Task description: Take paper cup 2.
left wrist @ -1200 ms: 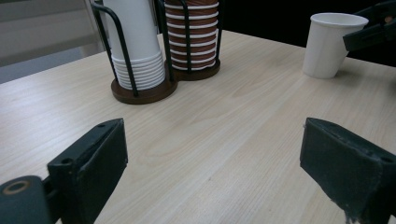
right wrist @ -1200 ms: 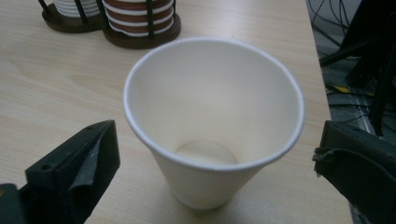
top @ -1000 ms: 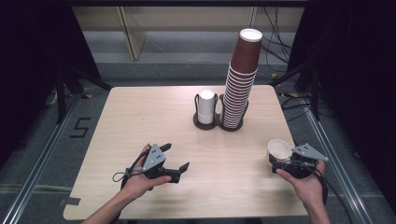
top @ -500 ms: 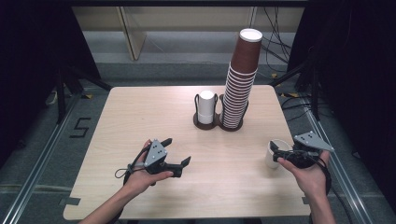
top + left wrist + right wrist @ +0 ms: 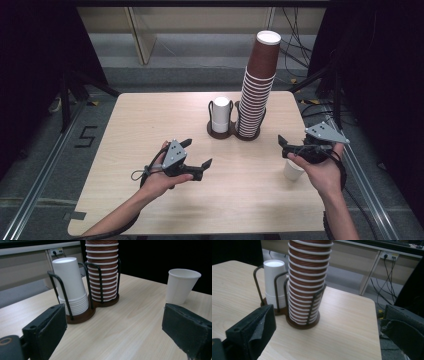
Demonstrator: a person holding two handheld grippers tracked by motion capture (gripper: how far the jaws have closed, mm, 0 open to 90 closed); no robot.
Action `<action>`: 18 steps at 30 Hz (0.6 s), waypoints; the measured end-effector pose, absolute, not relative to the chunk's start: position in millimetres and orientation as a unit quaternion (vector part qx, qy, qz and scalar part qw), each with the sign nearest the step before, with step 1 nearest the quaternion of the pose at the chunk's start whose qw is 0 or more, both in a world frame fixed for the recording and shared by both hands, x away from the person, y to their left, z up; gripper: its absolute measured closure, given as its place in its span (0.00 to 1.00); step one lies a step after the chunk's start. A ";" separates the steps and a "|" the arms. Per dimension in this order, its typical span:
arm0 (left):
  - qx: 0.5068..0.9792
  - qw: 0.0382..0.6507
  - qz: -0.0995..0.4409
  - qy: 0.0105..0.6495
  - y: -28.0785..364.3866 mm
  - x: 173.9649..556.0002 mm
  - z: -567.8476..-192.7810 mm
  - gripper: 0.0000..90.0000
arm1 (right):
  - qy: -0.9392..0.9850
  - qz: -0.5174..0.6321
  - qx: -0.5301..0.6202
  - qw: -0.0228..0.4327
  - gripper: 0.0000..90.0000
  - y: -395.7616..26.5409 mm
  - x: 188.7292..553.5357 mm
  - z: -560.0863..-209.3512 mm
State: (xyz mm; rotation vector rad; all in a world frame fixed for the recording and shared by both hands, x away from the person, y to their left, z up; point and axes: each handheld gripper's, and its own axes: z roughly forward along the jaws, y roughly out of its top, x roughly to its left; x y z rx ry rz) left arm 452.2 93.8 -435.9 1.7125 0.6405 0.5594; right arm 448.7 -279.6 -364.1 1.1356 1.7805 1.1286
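**Mia:** Where is the small white paper cup?

**Ben:** It stands the right way up on the pale wooden table, close to the right edge. It is well apart from the black wire cup holder in the middle.

**Mia:** Is the right gripper holding it?

**Ben:** No. That gripper hangs just above the cup, with its black jaws wide apart and nothing between them. The cup stands free.

**Mia:** And the left gripper?

**Ben:** Its jaws are wide apart too, and it holds nothing. It floats over the near left part of the table and looks toward the holder and the cup.

**Mia:** So what should the right hand do now?

**Ben:** I think it is getting clear of the cup. It should keep the jaws wide and go straight up, not sideways. A paper cup is light, so one little bump could tip it over or push it off the edge.

**Mia:** What about the tall stack of brown paper cups?

**Ben:** It is very high, and the short stack of white cups is just beside it. Go slowly near them, so that the tower does not wobble.
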 end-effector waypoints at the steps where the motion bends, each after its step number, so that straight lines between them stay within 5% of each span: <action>1: 0.730 0.580 0.240 0.270 91.6 454.3 -434.1 0.06 | 0.695 0.440 0.439 0.360 0.00 -277.7 451.1 -362.9; 18: 0.703 0.626 0.233 0.246 49.4 494.4 -381.5 0.07 | 0.691 0.470 0.416 0.359 0.00 -248.3 478.8 -319.0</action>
